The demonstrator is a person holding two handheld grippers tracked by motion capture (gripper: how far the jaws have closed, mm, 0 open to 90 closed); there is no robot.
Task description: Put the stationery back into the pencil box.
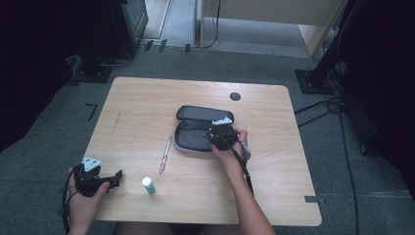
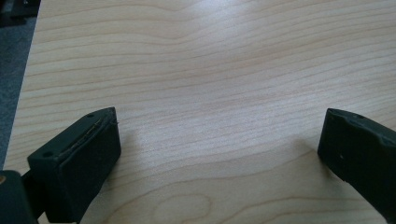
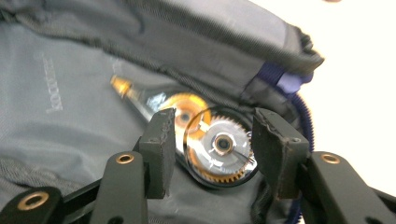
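Note:
A grey pencil case (image 1: pixel 193 141) lies unzipped and spread open in the middle of the wooden table (image 1: pixel 147 103). My right gripper (image 1: pixel 218 133) reaches into its right end. In the right gripper view the right gripper (image 3: pixel 212 144) has its two black pads pressed on either side of a clear correction tape dispenser (image 3: pixel 223 156) with orange and white gears, which lies on the case's grey lining (image 3: pixel 60 140). My left gripper (image 1: pixel 116 177) rests at the table's front left. In the left gripper view the left gripper (image 2: pixel 219 140) stands wide open over bare wood.
A pen (image 1: pixel 165 154) lies on the table just left of the case. A small white bottle with a green band (image 1: pixel 148 185) stands near the front edge. A white item (image 1: pixel 221 121) sticks out of the case's far half. A dark round grommet (image 1: pixel 235 96) sits at the back.

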